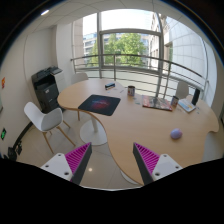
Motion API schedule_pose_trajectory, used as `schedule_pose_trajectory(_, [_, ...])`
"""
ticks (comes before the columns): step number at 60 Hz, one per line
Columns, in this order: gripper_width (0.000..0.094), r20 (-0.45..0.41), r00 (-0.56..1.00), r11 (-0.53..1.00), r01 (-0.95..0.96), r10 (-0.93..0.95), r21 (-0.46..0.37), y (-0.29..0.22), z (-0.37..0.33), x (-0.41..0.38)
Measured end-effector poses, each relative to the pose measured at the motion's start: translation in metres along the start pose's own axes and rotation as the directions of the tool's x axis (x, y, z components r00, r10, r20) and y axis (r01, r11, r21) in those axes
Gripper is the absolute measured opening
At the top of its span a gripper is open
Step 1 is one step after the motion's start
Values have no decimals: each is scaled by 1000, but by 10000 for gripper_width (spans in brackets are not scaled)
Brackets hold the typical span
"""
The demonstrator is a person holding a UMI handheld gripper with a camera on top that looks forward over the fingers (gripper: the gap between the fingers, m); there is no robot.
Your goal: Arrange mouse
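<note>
A small lilac mouse [176, 133] lies on the light wooden table [150, 120], far ahead and to the right of my fingers. A dark mouse mat [99, 103] with a reddish print lies on the table's left part, well apart from the mouse. My gripper [112, 160] is held high above the floor, short of the table. It is open and empty, its magenta pads [77, 158] wide apart.
A laptop [187, 97] and papers sit at the table's far right, a dark cup [131, 91] near the middle back. A white chair [44, 119] stands left of the table, a printer [45, 88] beyond it. Windows and a railing run behind.
</note>
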State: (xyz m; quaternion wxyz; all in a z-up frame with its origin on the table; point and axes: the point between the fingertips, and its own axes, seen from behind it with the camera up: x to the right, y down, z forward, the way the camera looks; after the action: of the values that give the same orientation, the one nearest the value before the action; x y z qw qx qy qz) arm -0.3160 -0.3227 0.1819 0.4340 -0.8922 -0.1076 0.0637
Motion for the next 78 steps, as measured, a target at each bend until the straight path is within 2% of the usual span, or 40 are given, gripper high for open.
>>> schedule_pose_trajectory(10, [845,-63,996,995,-60,55,-78,44,3,38])
schedule_pose_trajectory(17, [848,-112,990,987,-100,86,-127,87,15,114])
schedule_pose_trajectory(29, [844,-230,969,985,-125,95,-121,120,63,248])
schedule_pose_trajectory(37, [847,-270,954,986,-156,133,-63,107,108,313])
schedule_pose_trajectory(43, [845,-263,949,983,-183,172,-17,90,146,343])
schedule_pose_trajectory(56, [850,-250,940,969,-245,234,-14,67,217,383])
schedule_pose_trajectory(71, [828,-291,931,974,-228,219,3,31,270,398])
schedule_pose_trajectory(75, [762,-316,930,980,-199,189,2,24,277,405])
schedule_pose_trajectory(78, [618,-307,933,981,-196,188,5,20,283,399])
